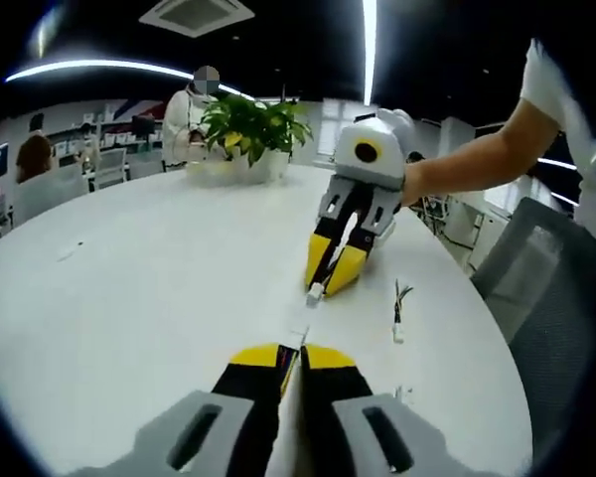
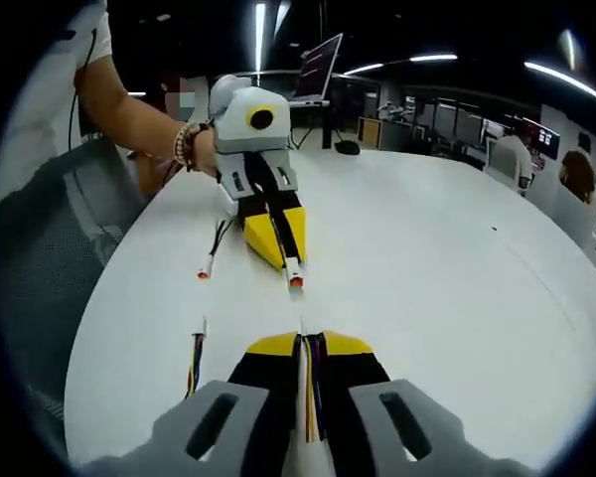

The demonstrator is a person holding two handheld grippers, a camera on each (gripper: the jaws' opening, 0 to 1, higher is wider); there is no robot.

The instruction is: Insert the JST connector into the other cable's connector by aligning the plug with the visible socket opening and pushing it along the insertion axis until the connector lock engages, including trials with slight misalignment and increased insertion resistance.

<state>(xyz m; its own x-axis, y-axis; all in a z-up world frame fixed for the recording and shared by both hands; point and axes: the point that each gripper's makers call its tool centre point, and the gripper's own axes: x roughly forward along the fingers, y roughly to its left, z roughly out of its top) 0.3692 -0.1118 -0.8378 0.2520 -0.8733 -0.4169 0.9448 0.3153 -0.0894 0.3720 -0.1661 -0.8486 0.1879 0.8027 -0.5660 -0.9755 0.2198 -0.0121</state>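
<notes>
My left gripper [image 1: 289, 356] is shut on a thin cable whose small white connector [image 1: 298, 334] sticks out past its yellow tips. My right gripper [image 1: 324, 284] faces it from the far side, held by a hand, and is shut on another cable with a white plug [image 1: 315, 294] at its tip. A short gap separates the two connectors, which are roughly in line. In the right gripper view, my right gripper [image 2: 307, 345] clamps coloured wires [image 2: 312, 397], and the left gripper [image 2: 289, 262] points back with a red-and-white connector [image 2: 295, 281].
The round white table [image 1: 129, 288] carries spare cables [image 1: 400, 310] [image 2: 210, 254] [image 2: 196, 360] beside the grippers. A potted plant [image 1: 250, 134] stands at the far edge, and a grey chair [image 1: 546, 283] is at the table's side. People sit at desks behind. A laptop [image 2: 317, 66] stands on the table.
</notes>
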